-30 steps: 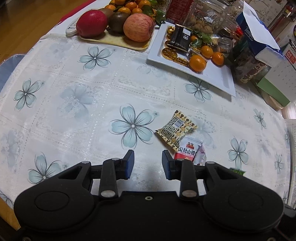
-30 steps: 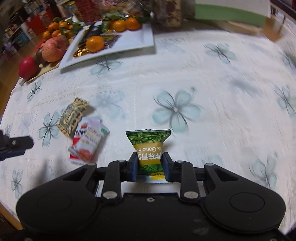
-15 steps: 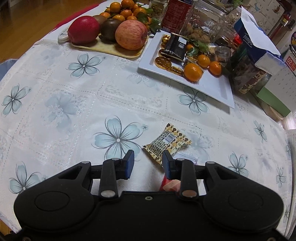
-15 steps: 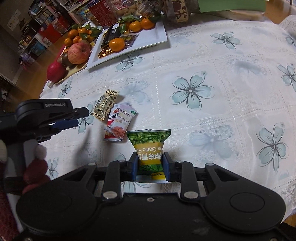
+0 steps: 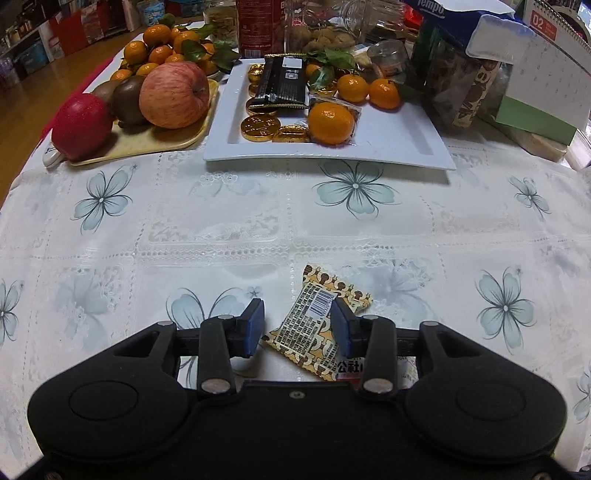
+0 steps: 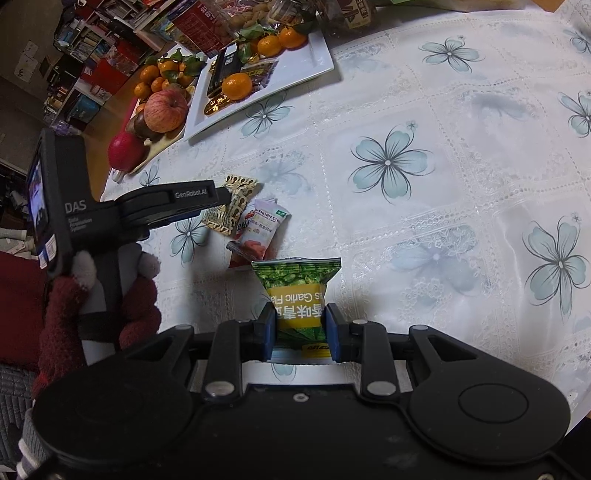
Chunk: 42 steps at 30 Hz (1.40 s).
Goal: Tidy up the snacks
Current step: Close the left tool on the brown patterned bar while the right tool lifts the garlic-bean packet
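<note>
3 loose snack pkts in play. Green garlic-pea pkt [image 6: 298, 295] is pinched by its lower half in the right gripper [image 6: 300, 332], pads pressed on both sides, pkt upright and off the cloth, near the table's front edge. The other 2 lie on the flowered tablecloth [image 5: 221, 221] just beyond it: a brown-and-gold patterned pkt [image 5: 317, 325], barcode side up, and a red-and-white hawthorn pkt [image 6: 258, 230], whose top end overlaps the brown one.

Left gripper [image 5: 297, 326], held in a hand in a dark red glove [image 6: 96, 306], points down over the brown pkt; jaws are opening, about half wide, pkt between them, pads not pressing it.

Toward the far edge of the table: 1 white rectangular plate [image 5: 388, 147] w/ 1 dark bar, a few gold coins, 3 tangerines. Left of it, 1 beige tray [image 5: 155, 146] w/ 2 apples, 2 brown fruits, a heap of tangerines behind. At the far right corner, 1 tissue box [image 5: 454, 22] and 1 desk calendar [image 5: 546, 74].
</note>
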Each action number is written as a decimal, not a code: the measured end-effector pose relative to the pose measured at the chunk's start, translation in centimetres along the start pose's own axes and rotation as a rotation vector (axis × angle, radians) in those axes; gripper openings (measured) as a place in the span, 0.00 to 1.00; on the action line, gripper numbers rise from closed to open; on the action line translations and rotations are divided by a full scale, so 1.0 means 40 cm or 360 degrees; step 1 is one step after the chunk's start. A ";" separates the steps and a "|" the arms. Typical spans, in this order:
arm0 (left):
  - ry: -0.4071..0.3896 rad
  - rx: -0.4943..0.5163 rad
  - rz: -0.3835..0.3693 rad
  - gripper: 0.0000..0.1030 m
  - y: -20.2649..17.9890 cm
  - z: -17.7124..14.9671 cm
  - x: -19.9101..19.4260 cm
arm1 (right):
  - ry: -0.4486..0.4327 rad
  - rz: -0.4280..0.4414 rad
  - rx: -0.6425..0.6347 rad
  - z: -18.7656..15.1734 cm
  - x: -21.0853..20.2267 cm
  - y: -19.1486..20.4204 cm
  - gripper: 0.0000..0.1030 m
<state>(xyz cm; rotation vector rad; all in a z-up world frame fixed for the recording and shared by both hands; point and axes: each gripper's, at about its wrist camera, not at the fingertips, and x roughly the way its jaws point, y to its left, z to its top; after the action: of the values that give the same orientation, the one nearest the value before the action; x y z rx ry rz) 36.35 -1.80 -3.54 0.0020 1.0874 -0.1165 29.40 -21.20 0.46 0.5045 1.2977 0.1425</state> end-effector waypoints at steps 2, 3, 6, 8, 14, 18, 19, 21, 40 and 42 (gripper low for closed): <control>-0.0006 -0.0007 -0.0004 0.49 -0.002 0.006 0.002 | 0.0009 0.0003 0.0011 0.003 0.005 -0.001 0.29; -0.0006 -0.0015 -0.0012 0.49 -0.003 0.008 0.004 | 0.0012 0.0003 0.0014 0.004 0.007 0.000 0.29; 0.0015 -0.0050 -0.0055 0.49 -0.004 0.008 0.007 | 0.0021 0.0000 0.0024 0.009 0.012 -0.001 0.29; 0.0037 -0.0038 -0.0064 0.51 -0.012 0.005 0.013 | 0.0022 -0.0006 0.0028 0.010 0.013 -0.002 0.29; 0.0084 0.0078 -0.0030 0.54 -0.044 -0.017 0.031 | 0.0032 -0.0014 0.0034 0.011 0.018 -0.005 0.29; 0.0073 0.0061 -0.0027 0.53 -0.041 -0.013 0.030 | 0.0030 -0.0014 0.0038 0.011 0.017 -0.005 0.29; 0.0074 0.0036 -0.0042 0.50 -0.035 -0.011 0.030 | 0.0027 -0.0011 0.0040 0.011 0.016 -0.005 0.29; 0.0057 -0.0027 -0.0046 0.42 -0.021 -0.006 0.025 | 0.0019 -0.0010 0.0041 0.012 0.013 -0.006 0.29; -0.0203 -0.0244 -0.0087 0.40 0.032 -0.138 -0.234 | -0.0184 -0.0193 -0.0010 0.006 0.028 -0.011 0.29; -0.0180 -0.0269 -0.0113 0.40 0.039 -0.175 -0.246 | -0.0251 -0.0228 -0.0028 -0.003 0.023 -0.012 0.29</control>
<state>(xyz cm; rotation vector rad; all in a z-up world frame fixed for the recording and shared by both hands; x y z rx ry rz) 25.78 1.07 1.82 -0.1932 0.9816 -0.0872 29.48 -21.23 -0.57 0.3984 1.1729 -0.0053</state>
